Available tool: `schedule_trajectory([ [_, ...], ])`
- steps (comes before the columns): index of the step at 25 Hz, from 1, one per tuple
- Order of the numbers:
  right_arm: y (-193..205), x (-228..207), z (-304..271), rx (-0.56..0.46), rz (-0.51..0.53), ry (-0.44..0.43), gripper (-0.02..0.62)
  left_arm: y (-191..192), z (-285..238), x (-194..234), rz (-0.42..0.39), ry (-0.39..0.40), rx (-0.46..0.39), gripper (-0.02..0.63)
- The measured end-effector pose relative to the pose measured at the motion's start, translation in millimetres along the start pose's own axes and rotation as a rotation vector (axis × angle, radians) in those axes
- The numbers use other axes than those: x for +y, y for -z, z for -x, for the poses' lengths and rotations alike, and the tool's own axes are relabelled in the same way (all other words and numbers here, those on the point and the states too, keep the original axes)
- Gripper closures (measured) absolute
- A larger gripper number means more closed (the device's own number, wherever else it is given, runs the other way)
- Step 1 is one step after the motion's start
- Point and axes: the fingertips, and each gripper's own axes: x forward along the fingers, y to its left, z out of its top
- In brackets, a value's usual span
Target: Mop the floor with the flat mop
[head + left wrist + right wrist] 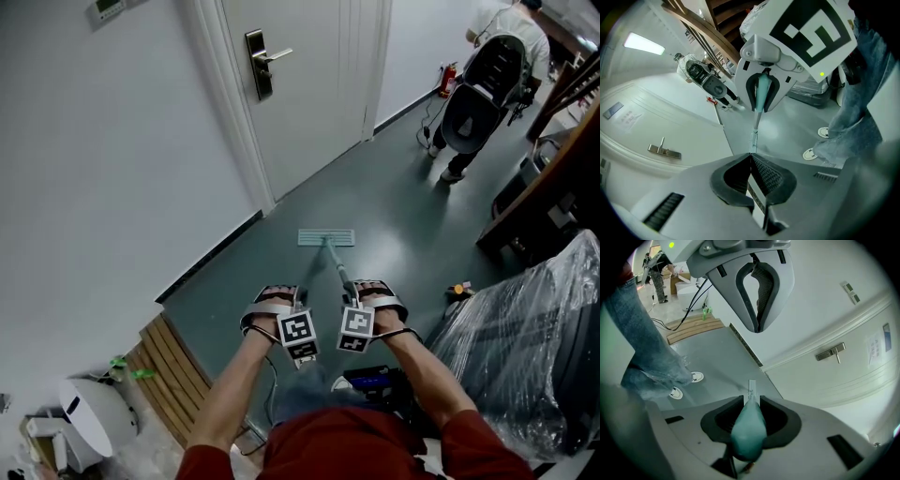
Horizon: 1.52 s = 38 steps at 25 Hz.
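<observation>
The flat mop's pale green head lies flat on the grey-green floor, a little out from the door. Its handle slopes back to my right gripper, which is shut on the teal grip. Past those jaws the mop head shows small on the floor. My left gripper sits just left of the right one; its jaws are pressed together with nothing seen between them. In the left gripper view the right gripper faces me with the teal grip in it.
A white door and wall stand at the left. Ahead on the right, a person stands behind a dark chair. A plastic-wrapped bulk and wooden furniture line the right. Wooden slats and a white bin lie near left.
</observation>
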Motion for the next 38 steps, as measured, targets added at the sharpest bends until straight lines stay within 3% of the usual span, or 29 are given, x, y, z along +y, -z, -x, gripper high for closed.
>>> schedule_trajectory([
  [15,24.5,92.4,67.1,-0.014,-0.022,0.006,0.477,-34.0,58.3,-98.8,0.007,0.024,0.022,0.589],
  [19,26.2,109.0,82.2,-0.008,-0.024,0.007,0.477,-41.1,71.2,-108.4,0.010,0.013,0.003,0.589],
  [38,-9.5,176.9,131.8,0.032,-0.054,0.003,0.477,-13.4,137.6,-167.2,-0.006,-0.004,-0.019,0.589],
])
